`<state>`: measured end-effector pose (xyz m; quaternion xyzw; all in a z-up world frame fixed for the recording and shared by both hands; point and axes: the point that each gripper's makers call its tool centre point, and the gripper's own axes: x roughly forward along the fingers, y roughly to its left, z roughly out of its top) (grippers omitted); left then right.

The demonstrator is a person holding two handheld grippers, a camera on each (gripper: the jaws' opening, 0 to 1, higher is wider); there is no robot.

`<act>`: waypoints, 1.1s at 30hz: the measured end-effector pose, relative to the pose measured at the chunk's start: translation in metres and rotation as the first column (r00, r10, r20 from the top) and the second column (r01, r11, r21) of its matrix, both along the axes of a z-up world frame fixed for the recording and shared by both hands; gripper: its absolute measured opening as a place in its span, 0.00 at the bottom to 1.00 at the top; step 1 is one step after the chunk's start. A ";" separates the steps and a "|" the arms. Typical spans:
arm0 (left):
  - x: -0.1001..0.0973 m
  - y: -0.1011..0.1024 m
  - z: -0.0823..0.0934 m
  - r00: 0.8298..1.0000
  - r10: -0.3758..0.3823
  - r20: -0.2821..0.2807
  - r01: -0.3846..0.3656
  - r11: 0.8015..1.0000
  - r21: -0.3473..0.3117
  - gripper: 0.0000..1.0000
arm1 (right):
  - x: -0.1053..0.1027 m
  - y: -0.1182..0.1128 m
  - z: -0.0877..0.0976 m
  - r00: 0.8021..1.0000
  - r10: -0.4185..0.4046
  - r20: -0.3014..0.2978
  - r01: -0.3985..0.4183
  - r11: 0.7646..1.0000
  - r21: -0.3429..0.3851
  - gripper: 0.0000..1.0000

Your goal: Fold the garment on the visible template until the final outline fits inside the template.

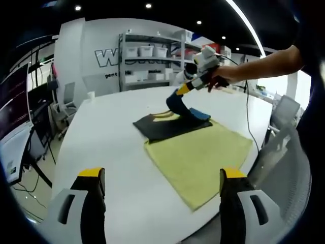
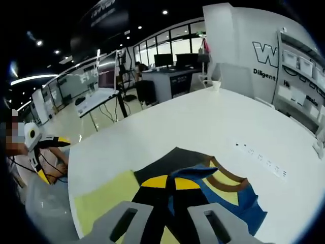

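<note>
Two grippers, one garment, one template, on a white surface (image 1: 117,147).

Template (image 1: 200,157): yellow-green cloth sheet, flat, near the surface's edge.

Garment (image 1: 170,124): dark fabric with blue and yellow panels and brown trim. It lies partly on the template's far end and partly on the bare surface beyond it. One portion is lifted into a raised fold; the rest lies flat. In the right gripper view the garment (image 2: 203,185) lies directly ahead of the jaws, the template (image 2: 104,198) showing to its left.

Right gripper (image 1: 179,93): held by a person's hand (image 1: 218,79) with arm outstretched, jaws closed on the lifted part of the garment. In its own view (image 2: 170,195) the jaws meet over a pinch of dark fabric.

Left gripper (image 1: 162,178): jaws wide apart, nothing between them, held above the surface short of the template. It also appears at the left of the right gripper view (image 2: 38,147).

Containers: white bins (image 1: 146,51) on a metal shelf rack (image 1: 152,58) against the far wall; contents cannot be made out.
</note>
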<state>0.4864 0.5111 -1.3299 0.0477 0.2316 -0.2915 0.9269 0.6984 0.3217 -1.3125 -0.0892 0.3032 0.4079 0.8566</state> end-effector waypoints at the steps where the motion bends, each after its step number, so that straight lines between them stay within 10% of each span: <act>1: 0.000 0.001 -0.002 1.000 0.004 -0.002 -0.004 1.000 -0.001 0.95 | -0.001 0.003 -0.001 1.000 0.007 0.003 -0.007 1.000 -0.004 0.00; 33: 0.008 0.013 -0.014 0.999 0.048 -0.023 -0.049 0.998 -0.036 0.97 | -0.001 0.044 -0.060 0.995 0.084 -0.061 -0.090 0.990 -0.105 0.00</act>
